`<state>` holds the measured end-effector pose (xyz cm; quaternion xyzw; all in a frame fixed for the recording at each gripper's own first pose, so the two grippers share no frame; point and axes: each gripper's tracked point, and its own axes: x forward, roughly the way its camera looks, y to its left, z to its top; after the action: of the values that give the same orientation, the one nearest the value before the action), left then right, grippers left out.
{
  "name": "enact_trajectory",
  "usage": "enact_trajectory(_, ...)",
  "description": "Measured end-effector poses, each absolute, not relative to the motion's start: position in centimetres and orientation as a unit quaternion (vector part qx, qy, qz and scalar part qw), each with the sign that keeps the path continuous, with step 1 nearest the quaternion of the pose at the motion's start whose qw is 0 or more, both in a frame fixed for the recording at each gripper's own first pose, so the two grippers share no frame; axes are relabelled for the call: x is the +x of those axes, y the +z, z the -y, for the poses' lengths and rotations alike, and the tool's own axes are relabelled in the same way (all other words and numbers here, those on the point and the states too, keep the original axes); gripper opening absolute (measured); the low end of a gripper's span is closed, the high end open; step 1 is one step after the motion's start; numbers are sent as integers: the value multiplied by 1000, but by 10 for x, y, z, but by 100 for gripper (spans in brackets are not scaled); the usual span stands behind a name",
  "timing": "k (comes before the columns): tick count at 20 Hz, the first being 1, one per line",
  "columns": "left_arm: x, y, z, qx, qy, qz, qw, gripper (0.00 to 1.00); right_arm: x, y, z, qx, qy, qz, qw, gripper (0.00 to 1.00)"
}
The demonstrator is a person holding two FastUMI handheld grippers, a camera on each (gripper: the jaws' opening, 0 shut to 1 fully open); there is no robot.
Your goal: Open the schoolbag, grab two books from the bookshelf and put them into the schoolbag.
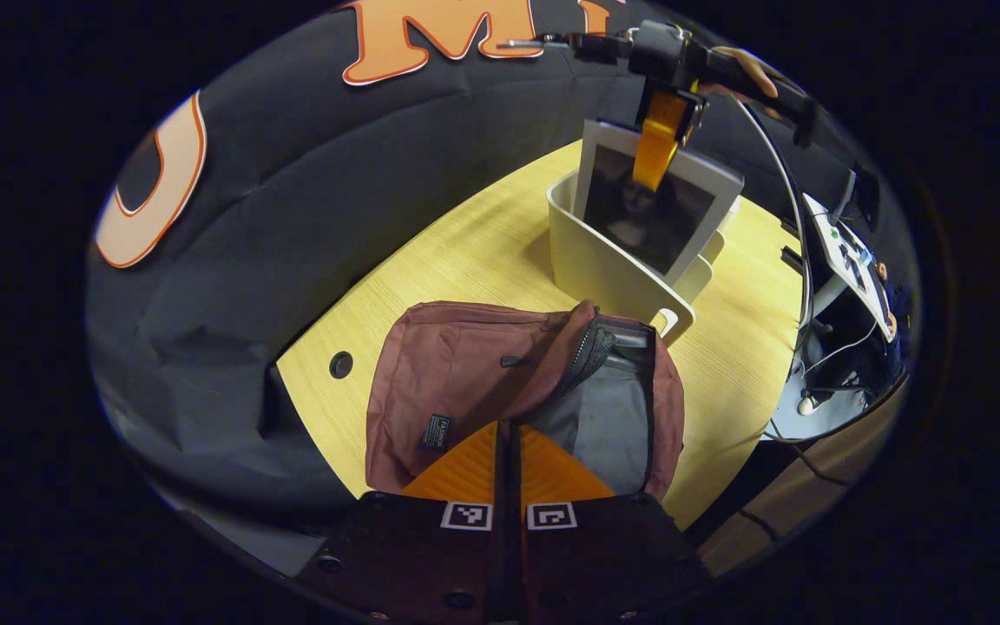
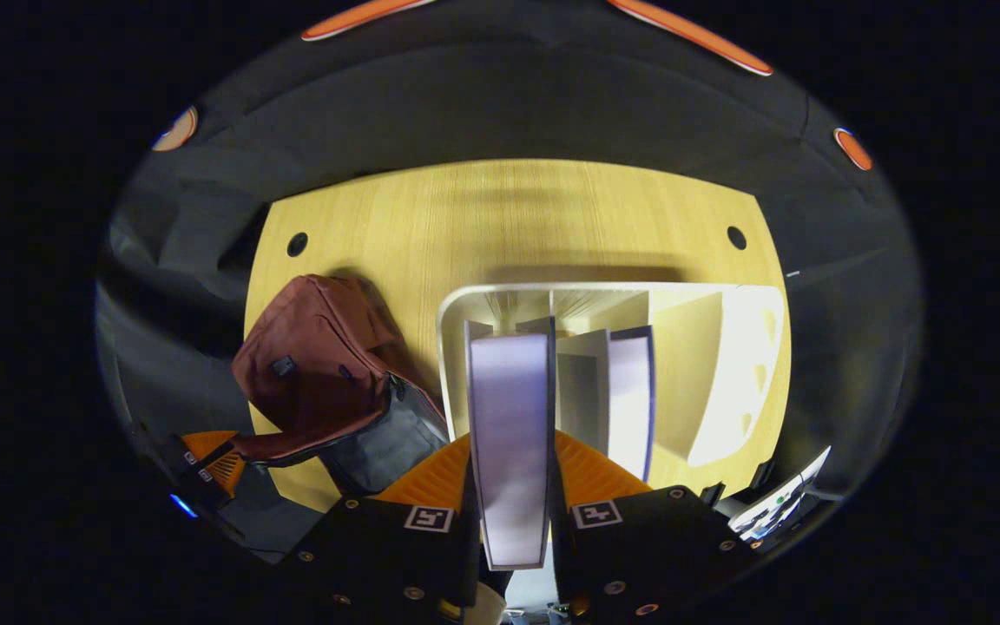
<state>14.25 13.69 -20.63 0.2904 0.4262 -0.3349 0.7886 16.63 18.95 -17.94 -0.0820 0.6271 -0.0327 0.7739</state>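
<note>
Schoolbag (image 1: 465,382) maroon, unzipped, grey-lined.

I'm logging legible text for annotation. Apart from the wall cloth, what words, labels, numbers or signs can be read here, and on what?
Patch on the schoolbag: too small to read.
Cover of the book: a picture, no legible words.
Square markers on the left gripper and right gripper: patterns, no words.
White panel: marks too blurred to read.

The left gripper (image 1: 507,456) sits at the bottom centre of the left gripper view, its two orange fingers closed together on a fold of cloth. The right gripper (image 2: 513,473), at the bottom centre of the right gripper view, has both fingers pressing on a book (image 2: 510,451).
</note>
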Motion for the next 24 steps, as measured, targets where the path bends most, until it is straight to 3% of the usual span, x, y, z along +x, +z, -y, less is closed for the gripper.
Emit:
enact_trajectory(7,140,-207,-136,295,-335,-424,788,1,131,-86,-201,-79,-14,-567,820,35)
enact_trajectory(8,139,-208,-136,293,-335,-426,788,1,119,-77,-205,-71,-7,-563,824,45)
enact_trajectory(9,139,-209,-136,291,-333,-428,788,1,107,-72,-207,-64,1,-557,828,34)
enact_trajectory(12,141,-206,-136,291,-326,-426,792,1,70,-61,-209,-27,19,-535,844,33)
enact_trajectory(18,137,-198,-130,304,-326,-421,790,1,9,-117,-217,156,36,-509,846,33)
enact_trajectory(24,129,-186,-127,322,-323,-422,783,0,-10,-231,-248,394,46,-464,792,33)
